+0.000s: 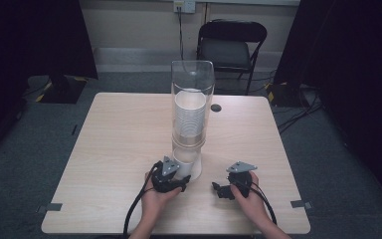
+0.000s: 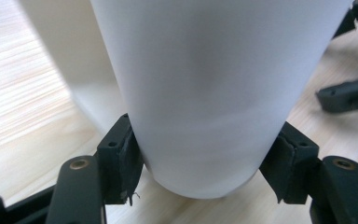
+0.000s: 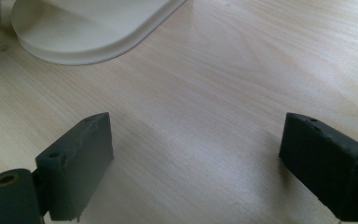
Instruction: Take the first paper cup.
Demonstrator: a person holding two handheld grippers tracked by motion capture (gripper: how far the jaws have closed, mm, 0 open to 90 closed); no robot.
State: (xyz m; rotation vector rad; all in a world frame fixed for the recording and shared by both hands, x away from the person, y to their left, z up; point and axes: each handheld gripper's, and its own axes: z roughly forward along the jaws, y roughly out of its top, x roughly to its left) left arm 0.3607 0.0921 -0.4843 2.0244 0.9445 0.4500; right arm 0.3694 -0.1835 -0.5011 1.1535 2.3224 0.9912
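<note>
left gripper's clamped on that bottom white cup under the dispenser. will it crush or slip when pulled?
The white cup looks like thin paper, so it probably dents under hard squeezing. The left gripper pads sit near its narrow base; the taper may let it slip. It is likely very light.

Both grippers I am working with are matte black: the left gripper (image 1: 179, 184) and the right gripper (image 1: 221, 189) each carry a grey three-cornered plate on top and trail a black cable toward the table's near edge. Up close, I see blocky jaw pads (edges slightly frayed) bolted to rounded arms with brass-coloured screw inserts. My forearms are bare, no sleeves.
</note>
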